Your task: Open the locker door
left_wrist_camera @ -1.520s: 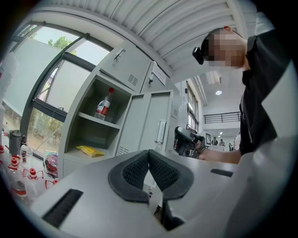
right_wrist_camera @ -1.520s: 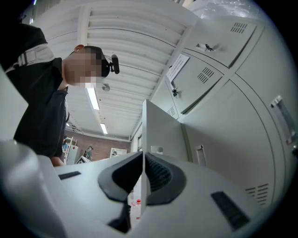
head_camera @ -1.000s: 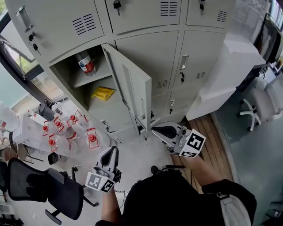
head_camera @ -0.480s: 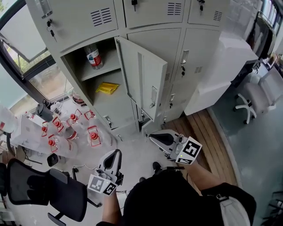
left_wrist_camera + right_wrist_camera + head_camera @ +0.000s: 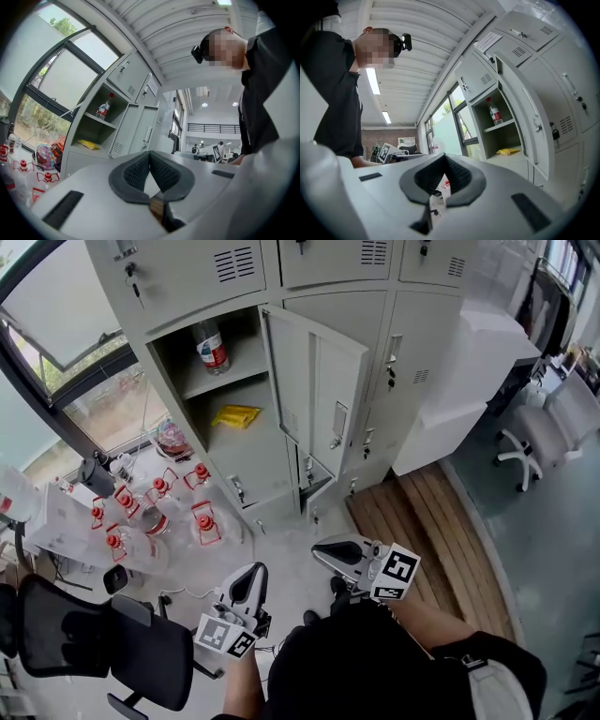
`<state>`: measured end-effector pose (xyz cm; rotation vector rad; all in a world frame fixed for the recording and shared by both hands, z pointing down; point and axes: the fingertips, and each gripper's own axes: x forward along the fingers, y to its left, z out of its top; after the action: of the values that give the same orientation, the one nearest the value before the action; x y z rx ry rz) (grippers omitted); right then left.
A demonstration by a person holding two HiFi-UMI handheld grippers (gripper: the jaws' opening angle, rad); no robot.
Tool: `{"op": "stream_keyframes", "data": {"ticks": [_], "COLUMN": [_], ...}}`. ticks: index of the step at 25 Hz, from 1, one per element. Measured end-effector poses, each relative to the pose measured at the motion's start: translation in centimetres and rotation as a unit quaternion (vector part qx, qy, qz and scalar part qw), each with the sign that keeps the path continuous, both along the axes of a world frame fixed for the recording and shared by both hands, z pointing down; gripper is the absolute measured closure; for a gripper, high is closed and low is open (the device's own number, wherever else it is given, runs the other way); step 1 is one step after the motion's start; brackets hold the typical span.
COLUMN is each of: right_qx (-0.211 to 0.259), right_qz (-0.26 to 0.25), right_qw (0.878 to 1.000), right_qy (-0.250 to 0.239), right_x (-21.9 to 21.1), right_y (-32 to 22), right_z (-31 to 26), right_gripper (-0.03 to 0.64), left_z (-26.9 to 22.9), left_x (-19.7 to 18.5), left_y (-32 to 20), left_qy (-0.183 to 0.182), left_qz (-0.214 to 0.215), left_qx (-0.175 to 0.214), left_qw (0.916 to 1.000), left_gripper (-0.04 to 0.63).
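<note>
A: Where's the locker door (image 5: 319, 399)?
B: Standing open, well apart from both grippers.
A: And those?
B: Left gripper (image 5: 253, 570) and right gripper (image 5: 321, 547) are closed, empty.
A: Inside?
B: A bottle (image 5: 213, 348), label unreadable.

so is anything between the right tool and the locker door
Nothing visible does: only floor lies between the right tool and the locker door, which already hangs open.

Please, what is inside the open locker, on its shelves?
Inside the open locker, a plastic bottle with a red label stands on the upper shelf, and a yellow packet lies below. The open door covers the compartment's right edge, so nothing can be told there.
</note>
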<state>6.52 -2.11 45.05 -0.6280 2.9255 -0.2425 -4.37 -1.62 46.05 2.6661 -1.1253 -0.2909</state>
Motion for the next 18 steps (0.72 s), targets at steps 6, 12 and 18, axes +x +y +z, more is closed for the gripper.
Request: {"op": "stream_keyframes", "data": {"ticks": [6, 12, 18], "right_qx": [-0.002, -0.037, -0.022], "right_qz": [-0.001, -0.021, -0.019], "right_qw": [1.0, 0.999, 0.999], "right_qy": [0.006, 0.007, 0.018], "right_x": [-1.5, -3.6, -4.0], "right_y": [1.5, 3.2, 3.5], "right_z": [1.1, 4.4, 4.9], "right_gripper": [0.605, 0.606, 0.606], "left_z": [2.0, 4.6, 5.3], "left_x": [-1.1, -1.1, -0.9], "left_y": [1.4, 2.3, 2.7], "left_qy": [-0.004, -0.007, -0.009], "left_qz": [-0.004, 0.0, 0.009], "left_qx": [-0.014, -0.04, -0.047], "left_qw": [0.9999, 0.9992, 0.9988], "left_gripper": [0.58, 0.58, 0.58]}}
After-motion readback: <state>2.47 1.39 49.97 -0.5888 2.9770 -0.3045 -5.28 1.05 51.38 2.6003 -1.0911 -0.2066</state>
